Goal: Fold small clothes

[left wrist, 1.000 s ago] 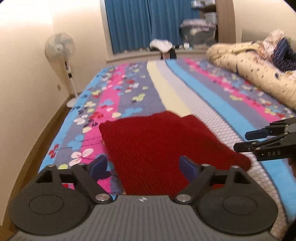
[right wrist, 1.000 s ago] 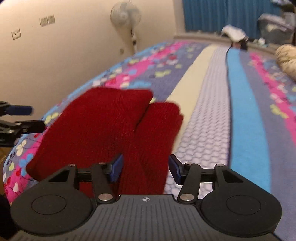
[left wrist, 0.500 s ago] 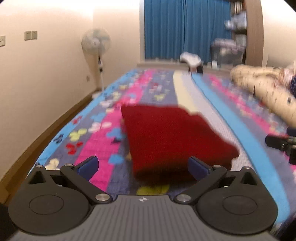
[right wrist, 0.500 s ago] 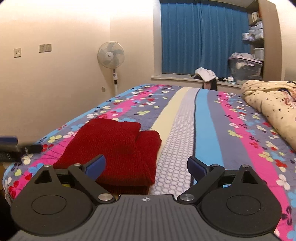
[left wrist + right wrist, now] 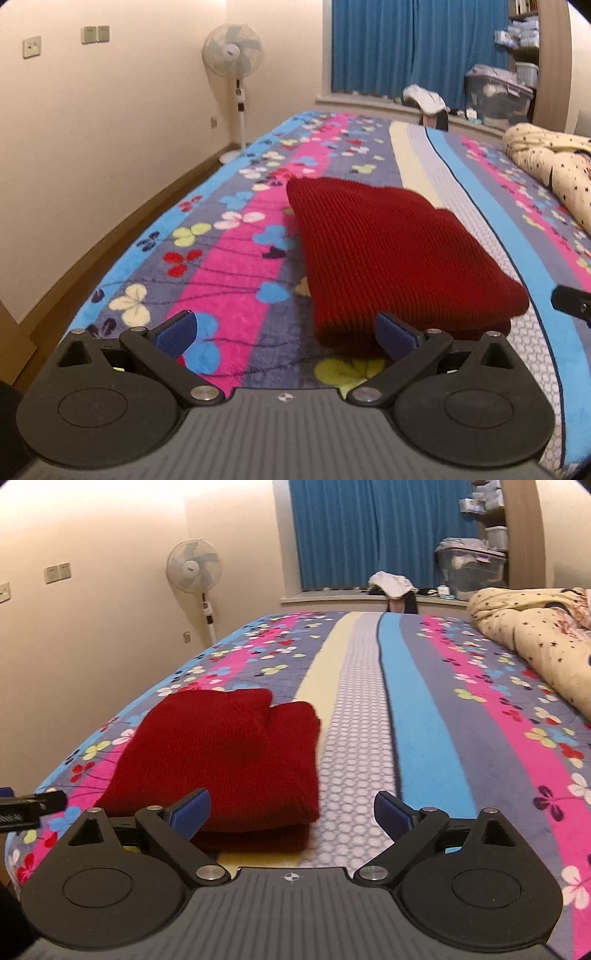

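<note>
**Operator:** Why does the dark red ribbed-knit garment lie as it does?

**Inspector:** It rests as a compact, layered bundle on the striped, flower-printed fleece bedspread. In the right wrist view, one thick layer sits on top of another, with the stacked edges facing the camera. My judgement: the folding is complete or nearly so, and the bundle has been left near the front edge of the bed, where it is within reach.

**Operator:** State of the tongs?

**Inspector:** Left tongs: spread wide, pinching nothing. Right tongs: likewise spread wide, with nothing between the blue pads.

**Operator:** Position of the garment relative to each?

**Inspector:** In the left wrist view, the near end of the bundle lies just beyond the right-hand pad and extends ahead and to the right. The left-hand pad is over bare bedspread. In the right wrist view, the bundle lies ahead and to the left, its near corner behind the left-hand pad. The right-hand pad is over the pale honeycomb stripe. Contact between pads and fabric cannot be confirmed in either view.

**Operator:** So the garment lies between the two tools?

**Inspector:** Yes. Each view shows the tip of the opposite tool at the frame edge, beyond the bundle.
</note>
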